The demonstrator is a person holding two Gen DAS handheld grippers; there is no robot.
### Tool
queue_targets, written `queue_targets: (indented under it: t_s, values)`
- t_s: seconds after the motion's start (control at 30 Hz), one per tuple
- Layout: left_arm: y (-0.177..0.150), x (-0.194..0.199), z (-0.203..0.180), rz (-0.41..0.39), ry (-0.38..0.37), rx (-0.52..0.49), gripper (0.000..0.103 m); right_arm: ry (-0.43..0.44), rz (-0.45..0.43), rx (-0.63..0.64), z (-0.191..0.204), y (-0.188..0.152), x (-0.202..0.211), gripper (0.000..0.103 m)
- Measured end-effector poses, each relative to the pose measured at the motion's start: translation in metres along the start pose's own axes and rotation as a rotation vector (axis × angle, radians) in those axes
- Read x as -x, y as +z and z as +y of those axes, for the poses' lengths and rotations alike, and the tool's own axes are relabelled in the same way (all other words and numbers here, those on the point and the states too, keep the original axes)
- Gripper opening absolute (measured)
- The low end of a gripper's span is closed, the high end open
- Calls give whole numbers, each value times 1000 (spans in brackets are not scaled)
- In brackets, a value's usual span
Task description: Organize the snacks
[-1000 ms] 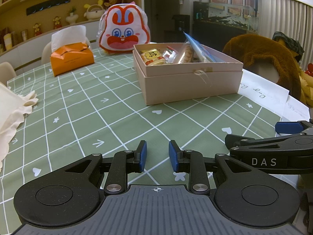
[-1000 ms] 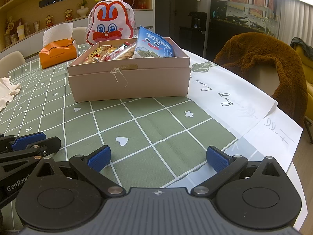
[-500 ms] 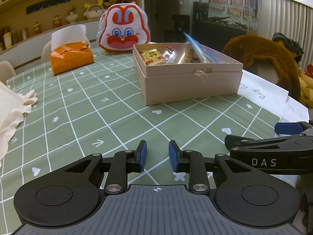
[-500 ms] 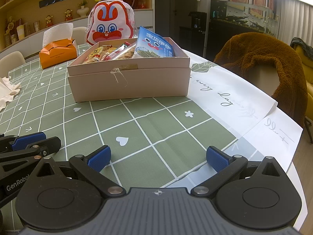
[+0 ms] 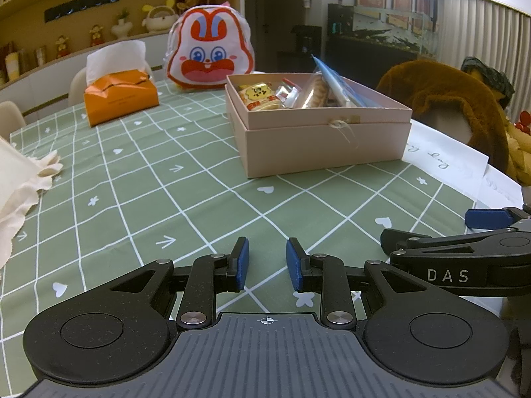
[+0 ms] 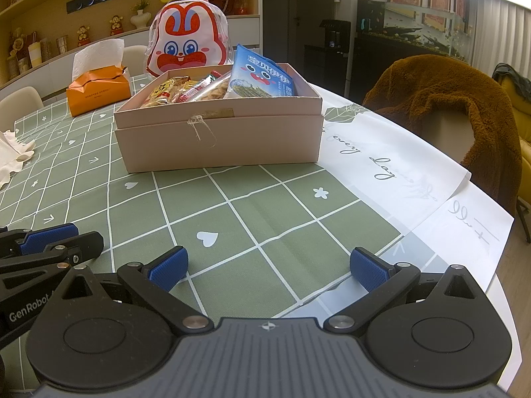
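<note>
A pink cardboard box point(image 5: 325, 142) point(image 6: 219, 139) stands on the green checked tablecloth and holds several snack packets, among them a yellow packet point(image 5: 259, 98) and a blue bag point(image 6: 262, 78) leaning at the right end. My left gripper point(image 5: 265, 262) rests low near the table's front edge, its jaws a narrow gap apart and empty. My right gripper point(image 6: 268, 265) sits beside it on the right, jaws wide open and empty. Each gripper shows at the edge of the other's view.
An orange tissue box point(image 5: 119, 96) and a red-and-white rabbit bag point(image 5: 210, 54) stand behind the box. A cream cloth point(image 5: 20, 182) lies at the left. A white printed runner point(image 6: 391, 169) covers the table's right edge, with a brown fur-covered chair point(image 6: 458, 109) beyond.
</note>
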State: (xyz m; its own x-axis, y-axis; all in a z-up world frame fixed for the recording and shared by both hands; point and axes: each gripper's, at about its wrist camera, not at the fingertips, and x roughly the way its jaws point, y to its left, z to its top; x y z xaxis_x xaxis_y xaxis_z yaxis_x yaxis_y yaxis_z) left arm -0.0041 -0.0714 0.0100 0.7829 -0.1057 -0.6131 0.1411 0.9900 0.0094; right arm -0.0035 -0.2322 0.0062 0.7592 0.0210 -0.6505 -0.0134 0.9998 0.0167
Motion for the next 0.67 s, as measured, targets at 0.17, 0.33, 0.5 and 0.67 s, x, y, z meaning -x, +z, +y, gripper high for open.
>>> queue_targets:
  t_s: [0.17, 0.33, 0.5, 0.67]
  values:
    - [0, 0, 0, 0, 0, 0, 30, 0, 0, 0, 0, 0, 0, 103]
    - [0, 0, 0, 0, -1, 1, 30, 0, 0, 0, 0, 0, 0, 103]
    - [0, 0, 0, 0, 0, 1, 30, 0, 0, 0, 0, 0, 0, 103]
    - [0, 0, -1, 0, 0, -3, 30, 0, 0, 0, 0, 0, 0, 103]
